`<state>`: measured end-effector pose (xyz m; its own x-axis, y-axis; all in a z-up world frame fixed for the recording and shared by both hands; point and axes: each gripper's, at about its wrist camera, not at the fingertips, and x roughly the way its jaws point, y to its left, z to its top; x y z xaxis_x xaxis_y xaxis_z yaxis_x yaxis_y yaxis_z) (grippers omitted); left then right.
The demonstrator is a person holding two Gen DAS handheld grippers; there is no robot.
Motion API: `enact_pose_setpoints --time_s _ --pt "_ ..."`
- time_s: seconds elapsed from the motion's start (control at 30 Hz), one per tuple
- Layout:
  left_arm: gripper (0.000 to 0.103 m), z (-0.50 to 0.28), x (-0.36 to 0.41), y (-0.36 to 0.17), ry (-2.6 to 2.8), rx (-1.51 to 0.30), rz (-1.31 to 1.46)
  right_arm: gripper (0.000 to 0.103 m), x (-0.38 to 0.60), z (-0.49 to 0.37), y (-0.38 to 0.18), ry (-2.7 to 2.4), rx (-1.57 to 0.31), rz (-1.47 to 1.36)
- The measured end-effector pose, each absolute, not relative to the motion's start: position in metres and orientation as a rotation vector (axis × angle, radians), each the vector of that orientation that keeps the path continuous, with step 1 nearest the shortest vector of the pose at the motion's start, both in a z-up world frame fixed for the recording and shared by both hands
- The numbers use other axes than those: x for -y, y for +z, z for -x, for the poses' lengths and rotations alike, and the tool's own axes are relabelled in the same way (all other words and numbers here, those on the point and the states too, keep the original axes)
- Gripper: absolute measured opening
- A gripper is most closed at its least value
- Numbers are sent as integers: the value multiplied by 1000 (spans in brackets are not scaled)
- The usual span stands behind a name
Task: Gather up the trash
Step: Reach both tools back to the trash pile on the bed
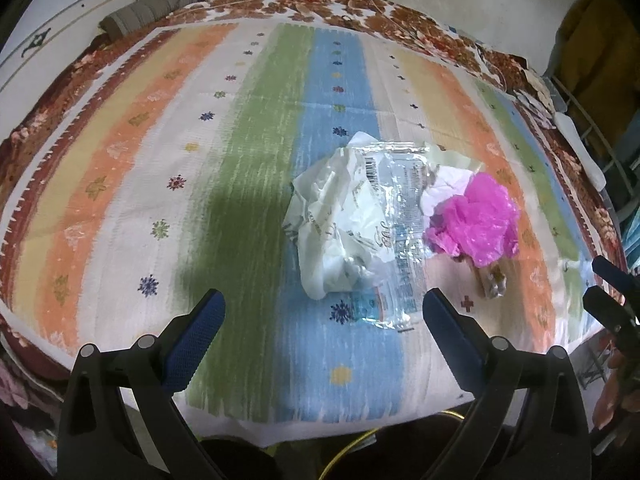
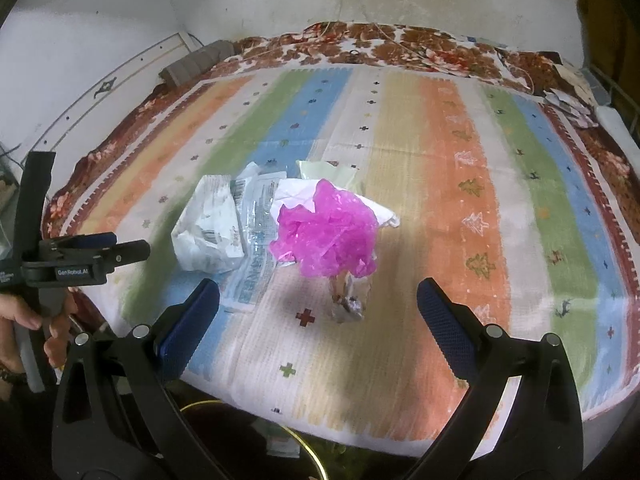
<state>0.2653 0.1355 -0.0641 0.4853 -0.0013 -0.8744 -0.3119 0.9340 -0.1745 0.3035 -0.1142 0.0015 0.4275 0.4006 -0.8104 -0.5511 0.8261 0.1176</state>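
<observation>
A pile of trash lies on a striped mat (image 1: 248, 168): a crumpled white plastic bag (image 1: 332, 220), a clear printed wrapper (image 1: 400, 248), a crumpled pink plastic bag (image 1: 476, 220) and a small brown-and-silver wrapper (image 1: 494, 282). My left gripper (image 1: 324, 308) is open and empty, just short of the white bag. In the right wrist view the pink bag (image 2: 326, 232), the white bag (image 2: 208, 228), the clear wrapper (image 2: 254, 240) and the small wrapper (image 2: 348, 300) lie ahead. My right gripper (image 2: 318, 300) is open and empty, its fingers either side of the small wrapper and near of it.
The mat (image 2: 460, 208) covers a floral bedspread (image 2: 360, 46) against a white wall. A grey rolled cloth (image 1: 148, 10) lies at the far left corner. Papers (image 2: 568, 106) lie at the far right. A yellow cable (image 2: 304, 440) runs below the near edge.
</observation>
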Motion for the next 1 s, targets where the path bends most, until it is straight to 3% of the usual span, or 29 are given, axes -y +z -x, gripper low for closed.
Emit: enact_pose_setpoints --time_s 0.57,0.77,0.8,0.83,0.9,0.93,0.97,1.0 --pt "75 -308 -140 -94 86 -1078 361 81 91 -363 -50 619 -1025 190" --pt "61 -318 -136 -100 54 -1078 343 65 83 -378 -69 617 -1082 182" --pt "52 -319 -135 -102 56 -1073 321 62 81 -380 -73 619 -1096 183" --pt "32 -320 -134 -103 65 -1074 301 53 80 -380 -76 623 -1109 186" --pt "20 -320 -137 -104 71 -1073 320 38 77 -380 -79 635 -1115 198" --pt "8 -320 -139 -103 71 -1072 335 30 76 -380 -79 634 -1110 205" --pt "8 -321 -140 -102 74 -1080 345 20 76 -380 -79 632 -1108 207" --pt "8 -321 -140 -102 76 -1084 343 17 77 -379 -79 631 -1108 205"
